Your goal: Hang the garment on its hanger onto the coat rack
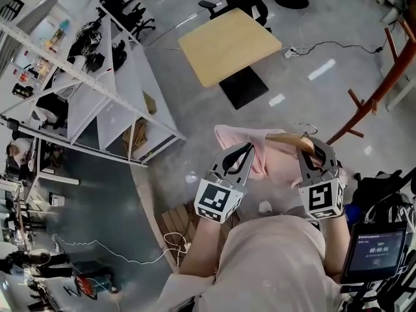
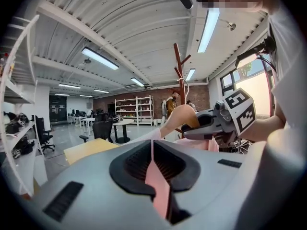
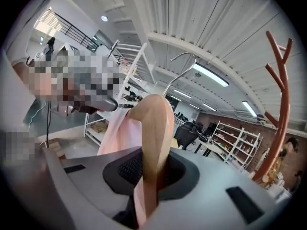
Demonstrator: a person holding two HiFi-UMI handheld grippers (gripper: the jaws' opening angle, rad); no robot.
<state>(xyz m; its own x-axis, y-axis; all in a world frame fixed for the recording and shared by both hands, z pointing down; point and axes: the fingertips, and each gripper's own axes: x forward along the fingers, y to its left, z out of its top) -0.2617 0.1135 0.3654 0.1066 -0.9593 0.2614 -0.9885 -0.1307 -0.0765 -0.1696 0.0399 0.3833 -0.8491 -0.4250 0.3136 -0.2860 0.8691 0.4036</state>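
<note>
Pink garment [image 1: 263, 153] hangs in mid-air short of the coat rack [image 1: 380, 86]; our left gripper [image 1: 242, 155] pinches its cloth to steady it, our right gripper [image 1: 313, 149] clamps the wooden hanger [image 1: 286, 138], leaving the hook [image 3: 184, 54] free

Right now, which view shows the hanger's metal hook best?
Right gripper view: the hook stands clear against the ceiling, above the wooden hanger clamped in the right tool. The head view shows it only small, beside the pink garment. In the left gripper view I can't make it out.
</note>
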